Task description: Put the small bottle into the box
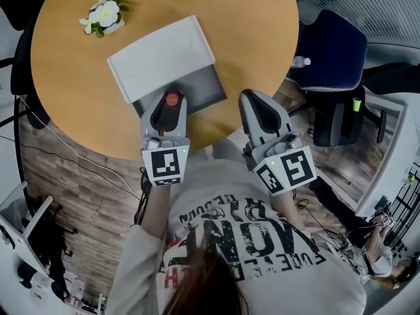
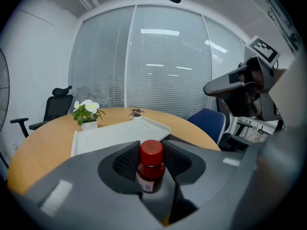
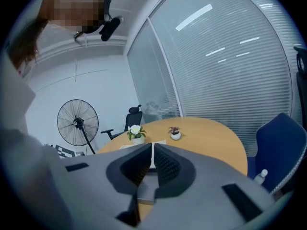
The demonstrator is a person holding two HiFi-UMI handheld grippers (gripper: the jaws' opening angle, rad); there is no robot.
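- My left gripper (image 1: 172,94) points away from my chest, out over the bench (image 1: 65,84).
- Its fingers (image 2: 125,164) are clamped on the small bottle (image 2: 150,166), one finger on each side.
- The small bottle stands upright in that grip, with its red cap on top and its dark body below.
- From above, the bottle hangs just over the near part of the box (image 1: 209,84). It is not down inside it.
- The box is gray and open. Its white lid (image 1: 161,58) lies flat behind it, on the far side from me.
- My left arm is bent and held close to my body. The marker cube on that gripper faces up at me.
- My right gripper (image 1: 253,97) is just beside the left one, on my right, and points the same way.
- Its fingers (image 3: 165,166) are together, with nothing between them.
- It is near the edge of the bench, to the right of the box, and it touches neither the box nor the bottle.
- My right arm is bent too, with the gripper kept close to my chest.
- A small pot with a white flower (image 1: 104,15) stands on the far left of the bench, well apart from the box.
- A blue chair (image 1: 331,48) stands off to the right of the bench.
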